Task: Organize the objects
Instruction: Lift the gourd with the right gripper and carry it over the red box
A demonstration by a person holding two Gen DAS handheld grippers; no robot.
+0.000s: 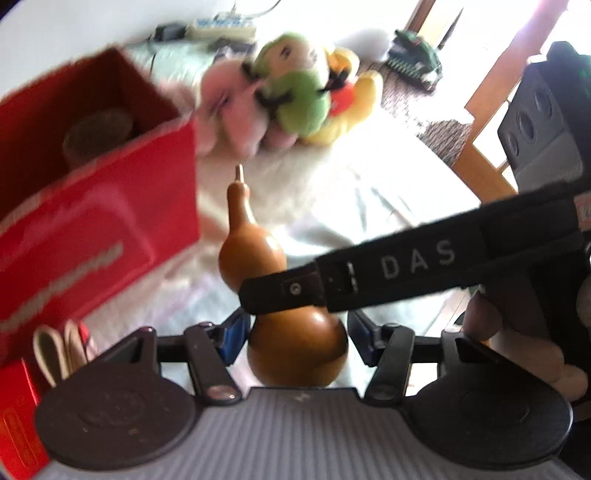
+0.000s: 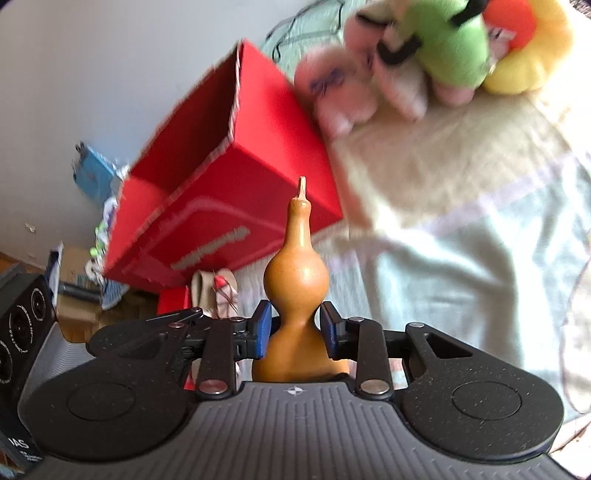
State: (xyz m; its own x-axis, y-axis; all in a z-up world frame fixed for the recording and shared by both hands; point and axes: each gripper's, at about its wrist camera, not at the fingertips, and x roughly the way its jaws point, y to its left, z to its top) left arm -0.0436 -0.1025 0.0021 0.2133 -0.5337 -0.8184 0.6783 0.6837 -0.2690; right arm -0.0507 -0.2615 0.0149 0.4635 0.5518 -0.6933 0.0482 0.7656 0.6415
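Left wrist cam: my left gripper [image 1: 297, 338] has its blue pads on either side of the gourd's [image 1: 295, 343] fat lower bulb. There's a gap on both sides, so the jaws are spread, not pinching. A black strap [image 1: 406, 258] crosses in front of the gourd's waist. The red box [image 1: 92, 206] sits open-topped at left with something round inside, and the plush toys [image 1: 291, 85] are piled behind on a pale blanket [image 1: 369, 199]. A power strip [image 1: 221, 26] lies by the white wall.

Right wrist cam: my right gripper [image 2: 295, 328] is pinching the gourd [image 2: 295, 280] at its narrow waist, stem pointing up. The red box [image 2: 229, 192] is just behind it, the plush toys [image 2: 424, 55] upper right, and the blanket [image 2: 461, 240] covers the surface.
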